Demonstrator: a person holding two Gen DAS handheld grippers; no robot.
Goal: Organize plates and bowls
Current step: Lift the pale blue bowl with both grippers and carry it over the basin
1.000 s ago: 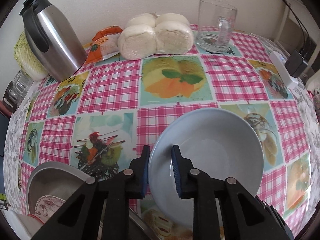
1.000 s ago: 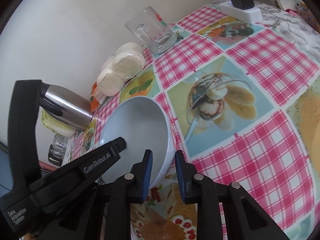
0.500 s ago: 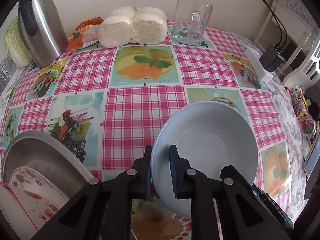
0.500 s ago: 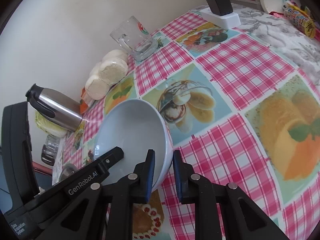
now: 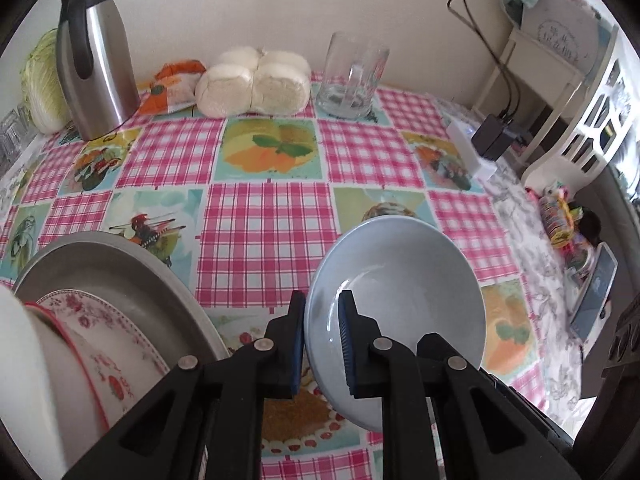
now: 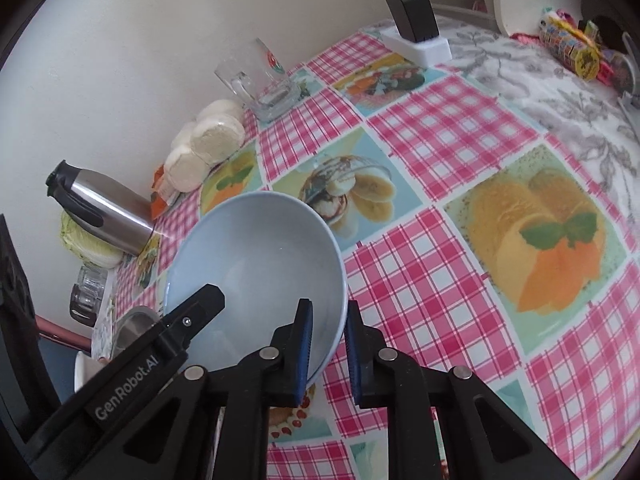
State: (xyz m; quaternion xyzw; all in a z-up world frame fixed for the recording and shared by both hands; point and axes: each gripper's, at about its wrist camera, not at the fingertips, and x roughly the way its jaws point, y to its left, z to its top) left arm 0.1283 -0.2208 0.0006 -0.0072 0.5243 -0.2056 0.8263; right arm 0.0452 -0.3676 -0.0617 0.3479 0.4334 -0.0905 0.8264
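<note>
Two hand-held grippers pinching one pale blue bowl [image 5: 404, 280] by opposite rim edges, left hand-held gripper [image 5: 322, 344], right hand-held gripper [image 6: 328, 346], bowl tilted above checked worktop [image 5: 264, 232]

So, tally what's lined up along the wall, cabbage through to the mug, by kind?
Cabbage: 1
Steel jug: 1
Orange packet: 1
Bun pack: 1
Glass mug: 1
Total: 5
</note>
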